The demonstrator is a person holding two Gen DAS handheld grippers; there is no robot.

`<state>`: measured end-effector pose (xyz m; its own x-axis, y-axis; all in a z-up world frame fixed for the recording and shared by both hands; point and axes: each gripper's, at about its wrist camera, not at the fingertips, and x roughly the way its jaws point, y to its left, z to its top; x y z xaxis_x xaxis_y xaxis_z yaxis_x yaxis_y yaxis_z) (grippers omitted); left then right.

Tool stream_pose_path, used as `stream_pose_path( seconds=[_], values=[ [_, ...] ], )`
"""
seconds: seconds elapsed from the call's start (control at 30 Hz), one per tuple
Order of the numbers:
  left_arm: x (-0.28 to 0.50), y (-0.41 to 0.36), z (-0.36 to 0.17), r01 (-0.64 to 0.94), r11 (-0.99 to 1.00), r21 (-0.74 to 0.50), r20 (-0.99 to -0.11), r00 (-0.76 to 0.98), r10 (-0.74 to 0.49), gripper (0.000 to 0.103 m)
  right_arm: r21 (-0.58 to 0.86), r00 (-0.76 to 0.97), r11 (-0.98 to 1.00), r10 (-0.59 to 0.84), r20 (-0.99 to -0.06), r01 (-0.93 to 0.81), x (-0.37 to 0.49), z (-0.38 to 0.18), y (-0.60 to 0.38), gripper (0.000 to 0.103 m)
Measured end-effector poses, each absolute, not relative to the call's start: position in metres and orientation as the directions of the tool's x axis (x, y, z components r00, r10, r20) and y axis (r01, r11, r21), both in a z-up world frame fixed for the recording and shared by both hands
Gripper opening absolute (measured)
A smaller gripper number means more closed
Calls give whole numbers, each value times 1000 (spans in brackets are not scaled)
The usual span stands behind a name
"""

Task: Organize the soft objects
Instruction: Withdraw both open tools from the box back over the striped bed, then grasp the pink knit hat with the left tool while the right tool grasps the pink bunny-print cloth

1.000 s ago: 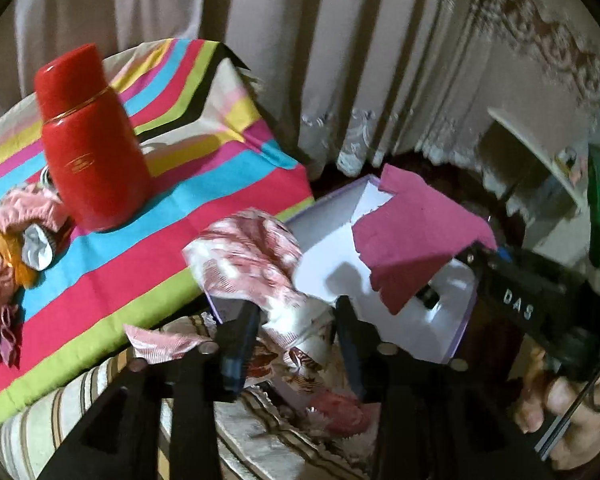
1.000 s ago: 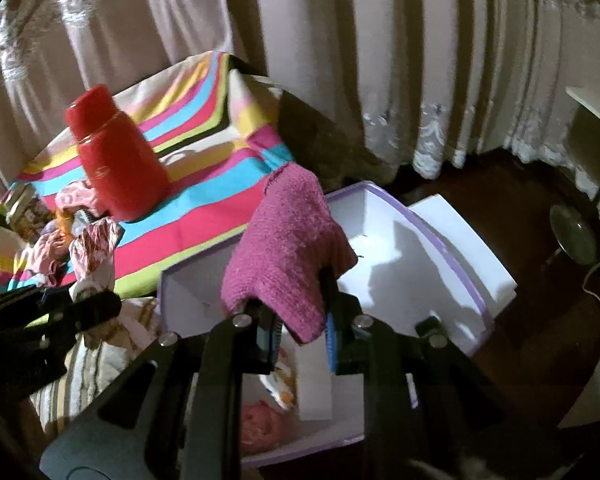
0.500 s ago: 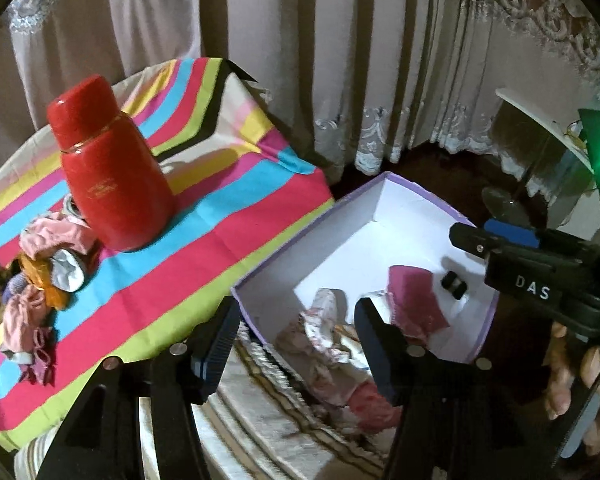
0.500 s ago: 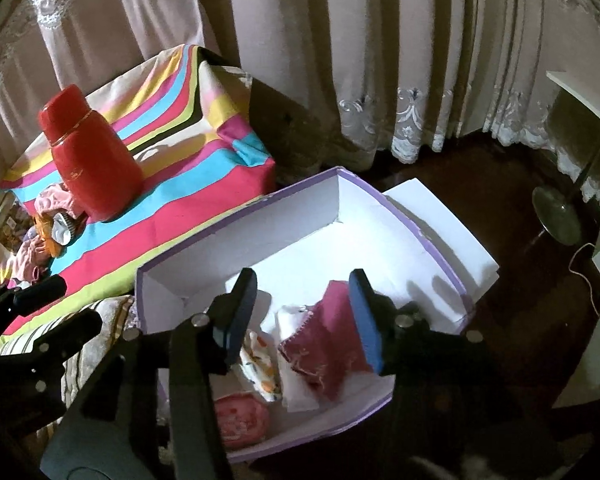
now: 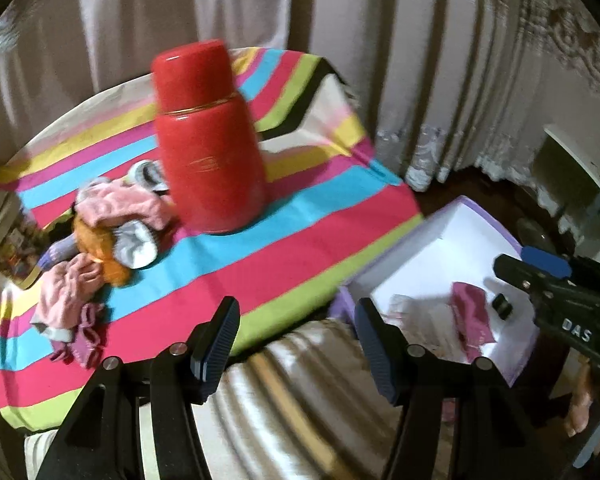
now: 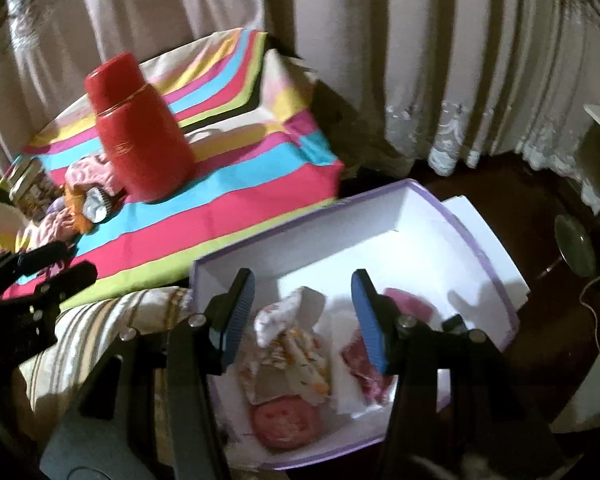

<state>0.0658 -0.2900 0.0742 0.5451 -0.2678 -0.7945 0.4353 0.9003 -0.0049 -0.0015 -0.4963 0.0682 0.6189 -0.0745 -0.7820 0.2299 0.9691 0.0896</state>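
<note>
A white box with a purple rim [image 6: 496, 280] stands low beside the table and holds a patterned cloth [image 6: 296, 340], a magenta knit cloth [image 6: 408, 304] and a round pink item [image 6: 284, 420]. The box also shows in the left wrist view [image 5: 496, 220]. A pile of small soft clothes [image 5: 108, 236] lies on the striped tablecloth [image 5: 280, 248], left of a red flask [image 5: 208, 140]. My left gripper [image 5: 296, 344] is open and empty above the table's near edge. My right gripper [image 6: 304, 316] is open and empty above the box.
The red flask [image 6: 136, 136] stands upright mid-table. A tin with a printed label [image 5: 4, 240] sits at the table's left edge. A striped cushion [image 5: 300, 400] lies below the table edge. Curtains [image 6: 380, 60] hang behind. A white shelf [image 5: 580, 168] is at the right.
Both grippers let go of their cloths, which now lie in the box. The left gripper has swung left toward the table. The right gripper stays over the box.
</note>
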Motion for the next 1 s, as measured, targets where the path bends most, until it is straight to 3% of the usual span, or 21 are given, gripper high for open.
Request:
stream_pose_path(
  seconds=[0.57, 1.0],
  values=[
    [135, -128, 71, 135, 983, -121, -795, 580, -177, 61, 52, 641, 999, 37, -766, 4, 59, 83, -386, 61],
    [182, -31, 48, -23, 990, -139, -808, 580, -100, 61, 47, 615, 994, 100, -782, -102, 102, 69, -334, 64]
  ],
)
